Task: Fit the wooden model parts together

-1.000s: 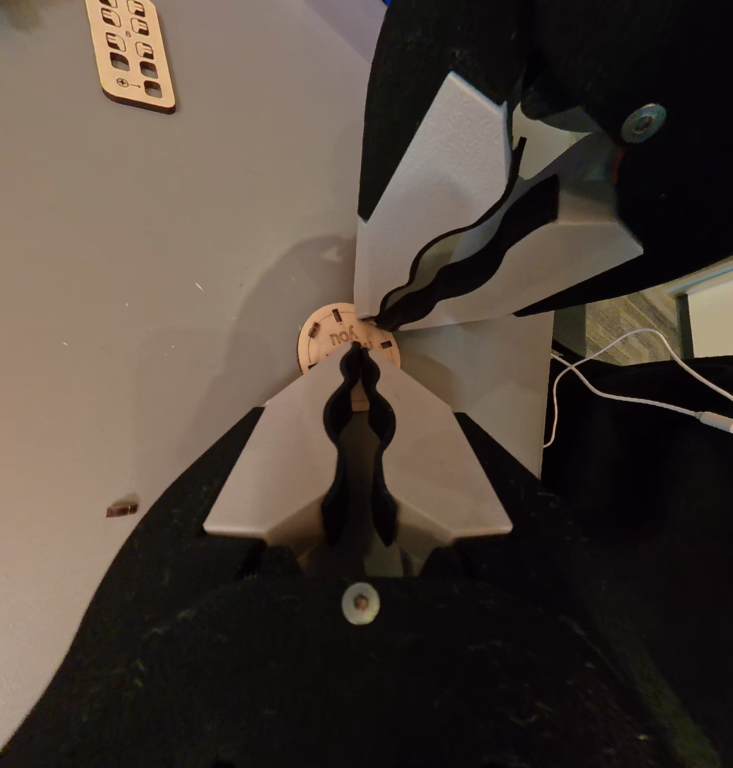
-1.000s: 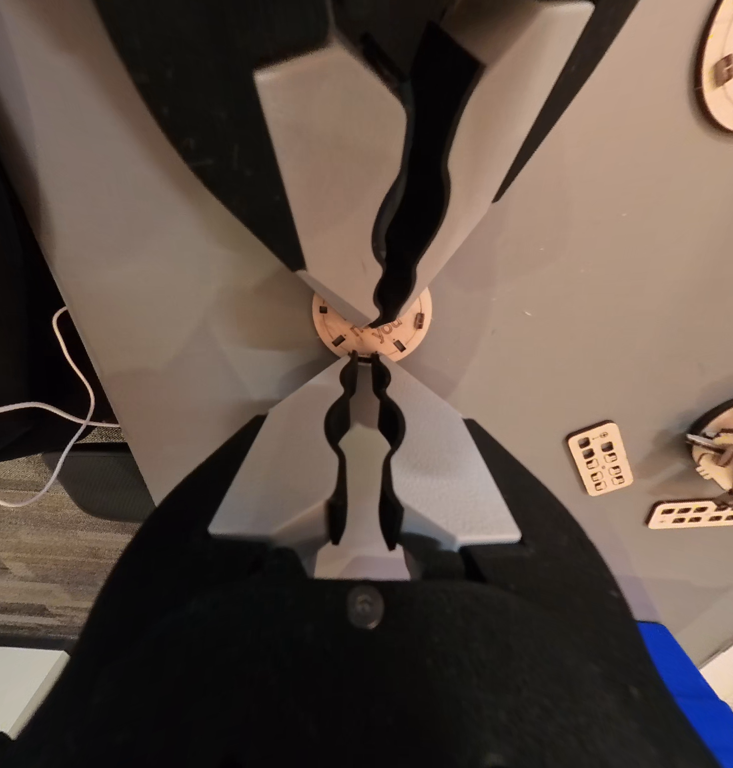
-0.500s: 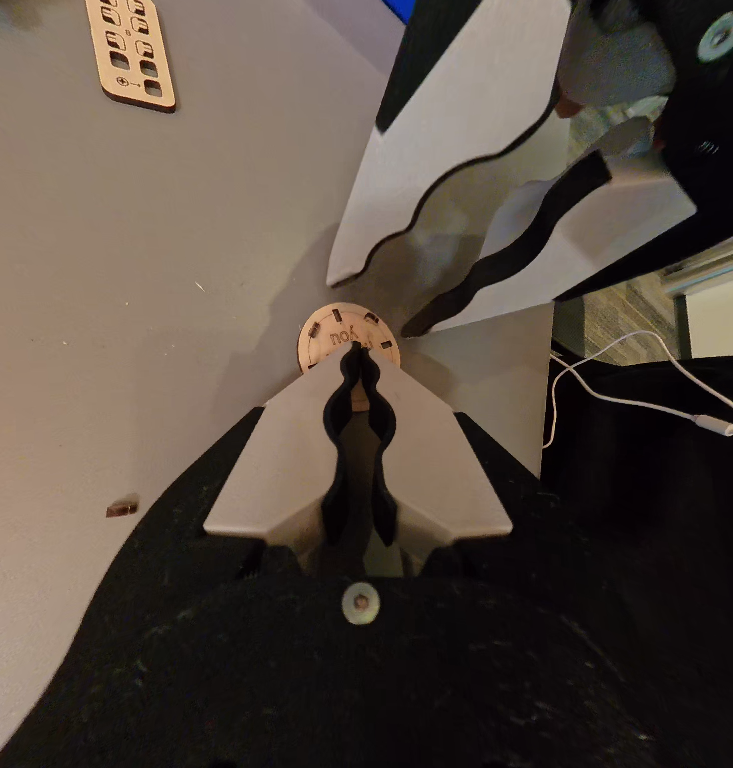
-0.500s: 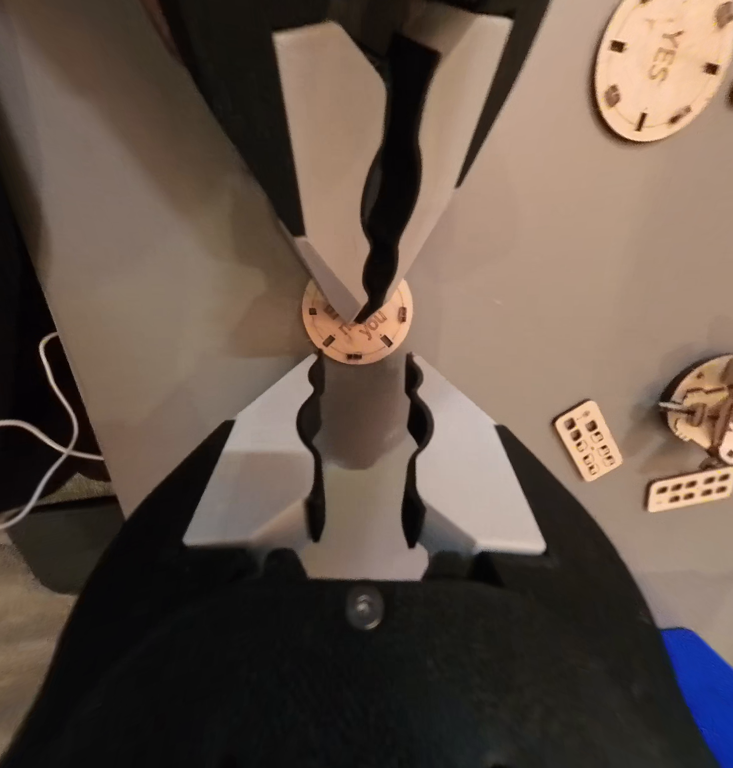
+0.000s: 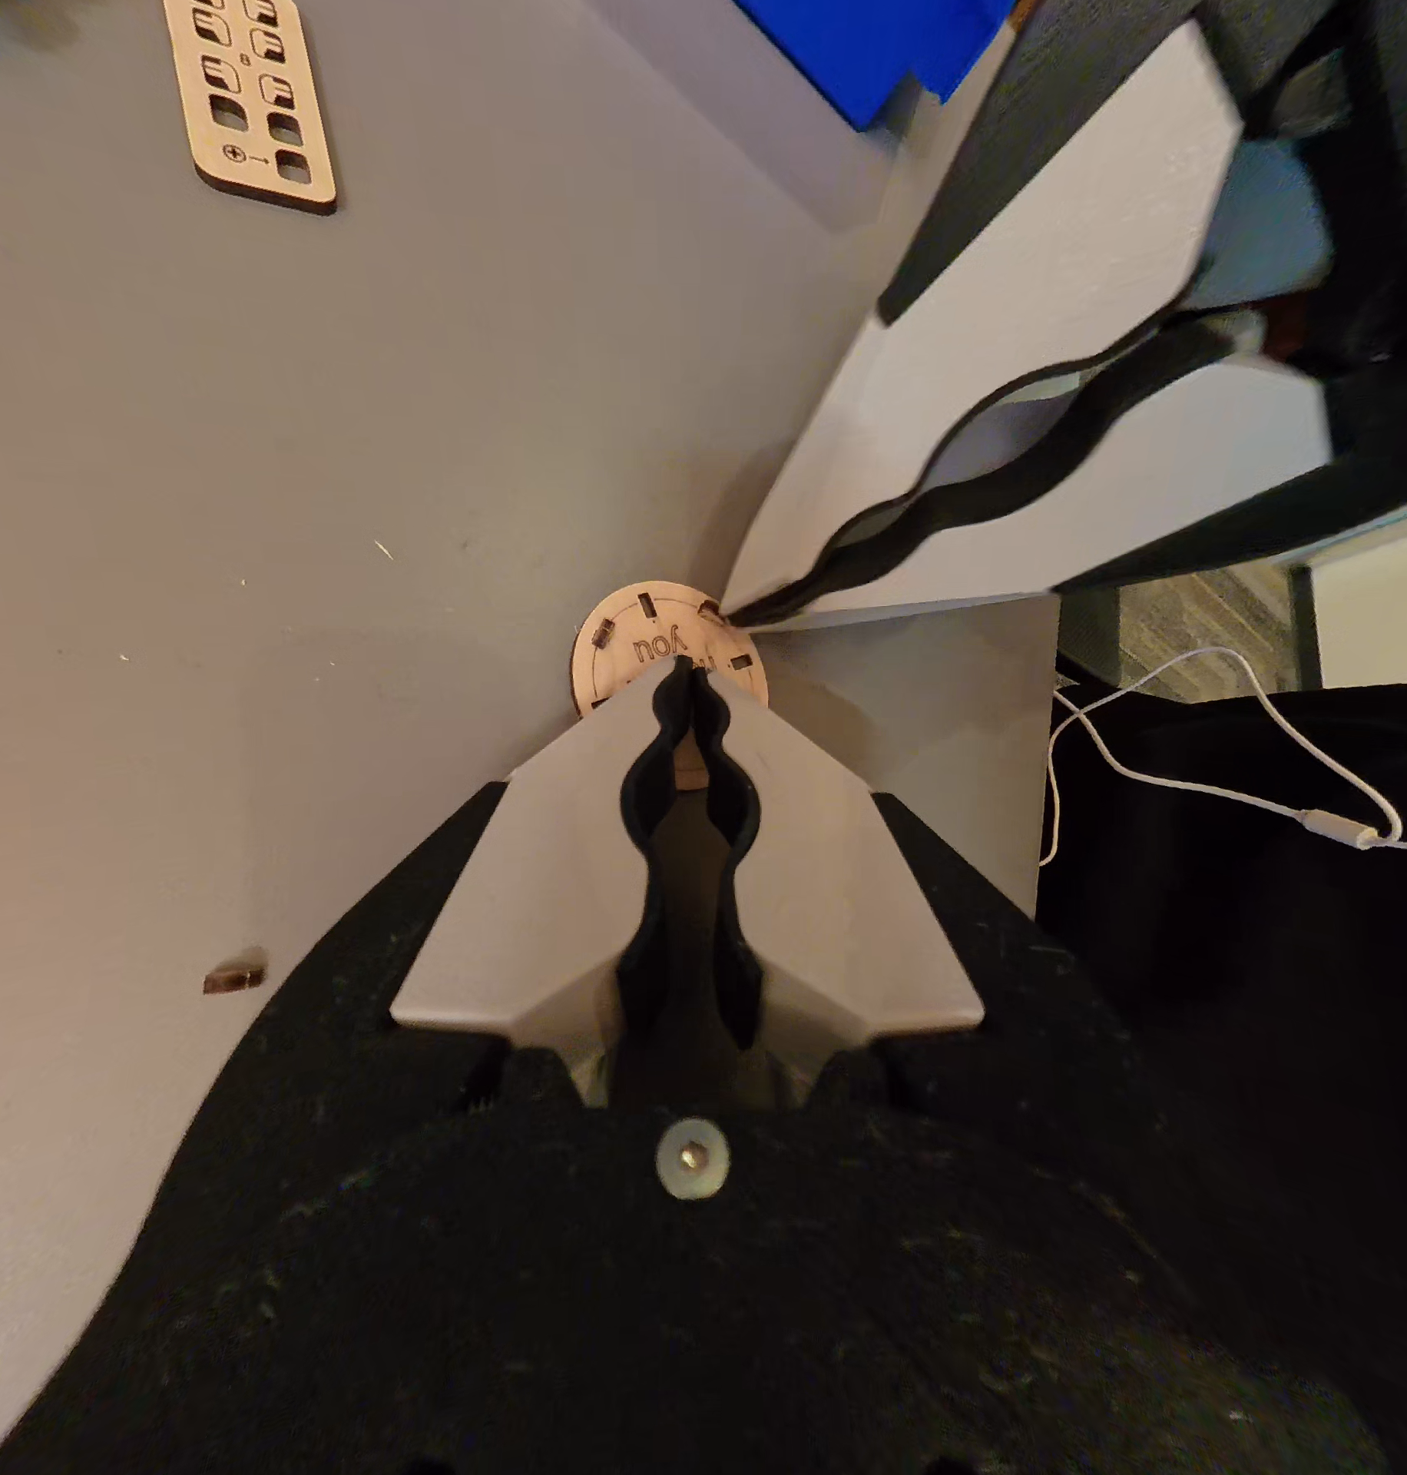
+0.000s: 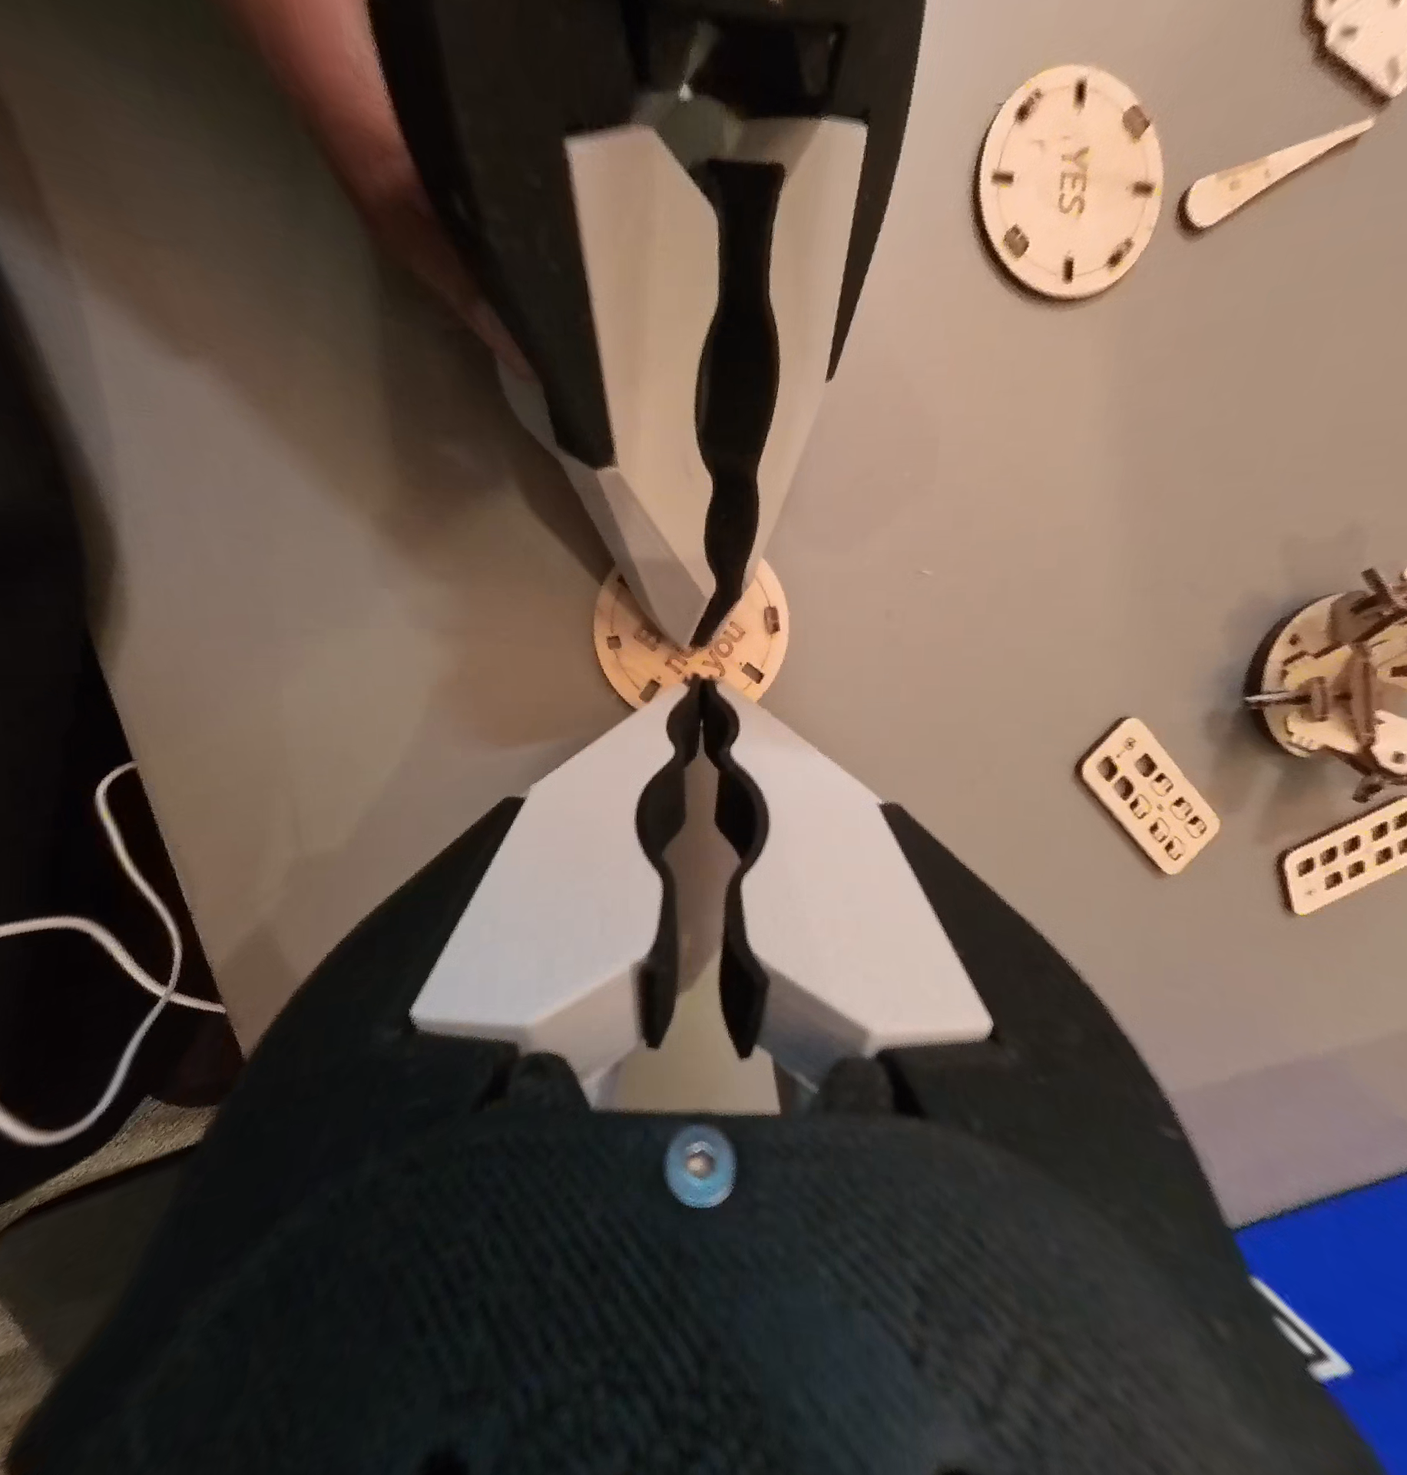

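A small round wooden disc (image 5: 628,646) with slots around its rim lies flat on the grey table (image 5: 365,479). My left gripper (image 5: 688,666) is shut, and its tips rest on the middle of the disc. My right gripper (image 6: 696,694) is shut, and its tips touch the disc (image 6: 752,638) at its near edge. In the left wrist view the right gripper (image 5: 728,618) comes in from the upper right and meets the disc's rim at a slot. In the right wrist view the left gripper (image 6: 700,642) comes down from the top. I see nothing clamped between either pair of pads.
A slotted wooden strip (image 5: 249,96) and a small dark chip (image 5: 233,978) lie to the left. A larger disc (image 6: 1071,179), a pointer-shaped piece (image 6: 1275,172), a wooden assembly (image 6: 1355,678) and two slotted cards (image 6: 1147,806) lie to the right. The table edge and a white cable (image 6: 126,958) are close by. Left and right tips are no more than a few centimetres apart.
My right gripper opened wide and drew back from the disc, then shut again and returned its tips to the disc's edge. My left gripper stayed shut on the disc's middle.
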`<state>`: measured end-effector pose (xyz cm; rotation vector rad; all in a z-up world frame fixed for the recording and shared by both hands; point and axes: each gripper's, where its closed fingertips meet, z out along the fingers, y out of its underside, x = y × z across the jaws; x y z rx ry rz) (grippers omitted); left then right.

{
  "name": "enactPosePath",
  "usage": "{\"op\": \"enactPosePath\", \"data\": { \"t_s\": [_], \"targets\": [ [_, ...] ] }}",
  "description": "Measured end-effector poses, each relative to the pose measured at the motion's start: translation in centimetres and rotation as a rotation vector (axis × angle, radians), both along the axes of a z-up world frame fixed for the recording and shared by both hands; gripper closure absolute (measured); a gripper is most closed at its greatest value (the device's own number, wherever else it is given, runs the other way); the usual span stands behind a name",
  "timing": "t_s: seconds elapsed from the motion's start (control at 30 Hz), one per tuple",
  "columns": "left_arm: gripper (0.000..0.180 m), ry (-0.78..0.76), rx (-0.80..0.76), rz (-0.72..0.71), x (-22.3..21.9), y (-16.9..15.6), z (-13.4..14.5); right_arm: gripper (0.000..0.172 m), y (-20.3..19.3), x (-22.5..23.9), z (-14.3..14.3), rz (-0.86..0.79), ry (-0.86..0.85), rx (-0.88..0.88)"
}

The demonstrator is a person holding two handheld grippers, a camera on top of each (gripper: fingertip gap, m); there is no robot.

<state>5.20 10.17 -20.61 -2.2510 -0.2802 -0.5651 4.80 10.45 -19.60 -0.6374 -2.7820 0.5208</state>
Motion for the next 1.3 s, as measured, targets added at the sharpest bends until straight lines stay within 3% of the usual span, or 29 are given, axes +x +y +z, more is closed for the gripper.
{"op": "enactPosePath", "data": {
  "t_s": [0.07, 0.27, 0.37, 0.5, 0.63, 0.77, 0.87, 0.93, 1.2, 1.3],
  "targets": [
    [0.180, 0.010, -0.002, -0.001, 0.0, 0.0, 0.0, 0.172, 0.2, -0.1, -0.8, -0.009, -0.009, 0.009],
    [0.180, 0.026, -0.003, -0.002, 0.0, 0.0, 0.0, 0.172, -0.4, -0.7, 1.3, -0.024, 0.065, -0.043],
    [0.180, 0.028, -0.004, -0.003, 0.0, 0.0, 0.0, 0.172, 0.3, -0.2, -0.5, -0.048, 0.010, 0.002],
    [0.180, 0.024, -0.004, -0.003, 0.0, 0.0, -0.1, 0.172, 1.3, -2.2, 1.5, -0.138, 0.152, -0.055],
    [0.180, 0.015, -0.003, -0.002, 0.0, 0.0, 0.0, 0.172, -0.1, -4.8, 7.9, -0.193, 0.506, -0.364],
    [0.180, 0.004, -0.002, -0.002, 0.0, 0.0, 0.0, 0.172, -1.0, -5.5, 15.1, -0.349, 0.839, -0.950],
    [0.180, 0.010, -0.004, 0.003, 0.0, 0.0, -0.1, 0.172, 0.2, -6.7, 16.9, -0.460, 1.007, -1.138],
    [0.180, 0.020, -0.005, 0.007, 0.0, -0.1, -0.1, 0.172, 0.9, -7.5, 17.2, -0.547, 1.103, -1.146],
    [0.180, 0.019, -0.009, 0.015, 0.1, -0.1, -0.2, 0.172, -1.0, -8.9, 15.9, -0.609, 1.096, -1.113],
    [0.180, 0.014, -0.010, 0.016, 0.1, -0.1, -0.2, 0.172, -1.0, -9.6, 13.6, -0.625, 1.113, -0.960]
  ]
}}
